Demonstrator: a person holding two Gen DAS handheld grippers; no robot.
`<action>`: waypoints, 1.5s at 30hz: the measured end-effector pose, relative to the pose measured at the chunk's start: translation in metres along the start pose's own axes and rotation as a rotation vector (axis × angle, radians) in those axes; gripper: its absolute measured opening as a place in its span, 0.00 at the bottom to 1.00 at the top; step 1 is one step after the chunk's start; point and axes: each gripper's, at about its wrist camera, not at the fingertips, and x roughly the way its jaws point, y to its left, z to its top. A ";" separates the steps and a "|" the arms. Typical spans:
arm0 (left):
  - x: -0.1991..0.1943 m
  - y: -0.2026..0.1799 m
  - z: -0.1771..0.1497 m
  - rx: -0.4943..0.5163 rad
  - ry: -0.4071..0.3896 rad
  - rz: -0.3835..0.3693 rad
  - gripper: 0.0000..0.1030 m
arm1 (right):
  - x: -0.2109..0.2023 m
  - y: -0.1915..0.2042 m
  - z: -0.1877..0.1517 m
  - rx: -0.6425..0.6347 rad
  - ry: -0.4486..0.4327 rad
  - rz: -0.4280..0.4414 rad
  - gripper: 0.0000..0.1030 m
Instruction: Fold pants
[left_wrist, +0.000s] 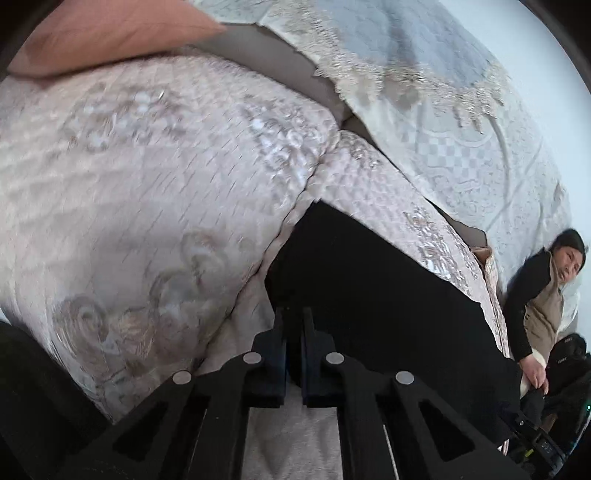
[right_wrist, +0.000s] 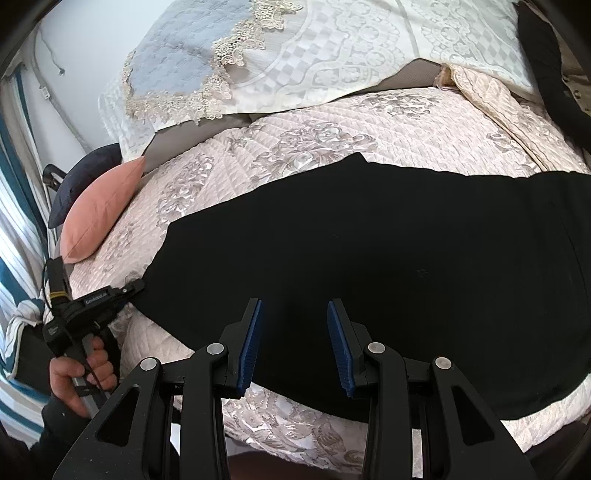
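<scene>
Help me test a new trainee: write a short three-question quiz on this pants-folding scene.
1. True or false: the right gripper has its pads pressed shut on the black pants.
2. Pick one. In the right wrist view, what lies on the cover beyond the left end of the pants? A) a pink cushion B) a book C) a shoe
3. Short answer: what surface are the pants spread on?

Key
1. False: its jaws stand apart over the pants, gripping nothing.
2. A
3. A quilted floral cover.
</scene>
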 end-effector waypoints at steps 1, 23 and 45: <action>-0.004 -0.005 0.003 0.017 -0.009 -0.017 0.06 | 0.000 -0.001 0.000 0.002 0.000 -0.002 0.36; 0.012 -0.253 -0.046 0.497 0.164 -0.520 0.06 | -0.048 -0.076 -0.009 0.184 -0.116 -0.060 0.36; 0.008 -0.248 -0.099 0.567 0.281 -0.575 0.33 | -0.059 -0.114 -0.016 0.275 -0.124 -0.040 0.36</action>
